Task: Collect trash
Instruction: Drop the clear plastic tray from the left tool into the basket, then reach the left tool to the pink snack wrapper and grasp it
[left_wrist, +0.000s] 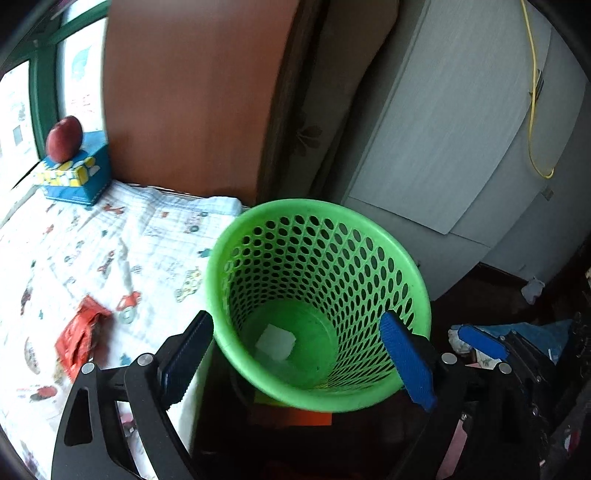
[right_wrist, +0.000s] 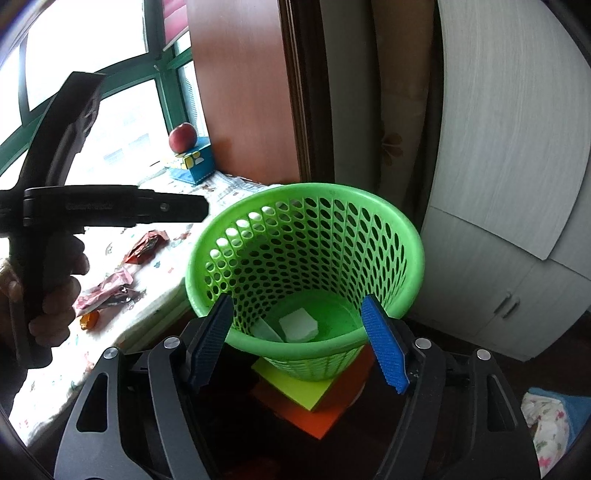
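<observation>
Trash wrappers (right_wrist: 110, 291) on bedsheet (left_wrist: 74, 240) beside green basket (left_wrist: 317, 295); both grippers wide open, empty.

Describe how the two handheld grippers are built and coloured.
Both are matte black frames of curved, cut-out links joined by silver round pins. The left gripper and right gripper each carry two jaws faced with ribbed blue pads with serrated edges. Seen side-on in the right wrist view, the left one has a black pistol-style handle in a bare hand and faint lettering on its bar. No cables show.

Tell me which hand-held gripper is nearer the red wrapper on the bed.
Left. The left hand-held gripper hangs just right of the red wrapper; the right hand-held gripper sits farther right, across the green basket.
</observation>
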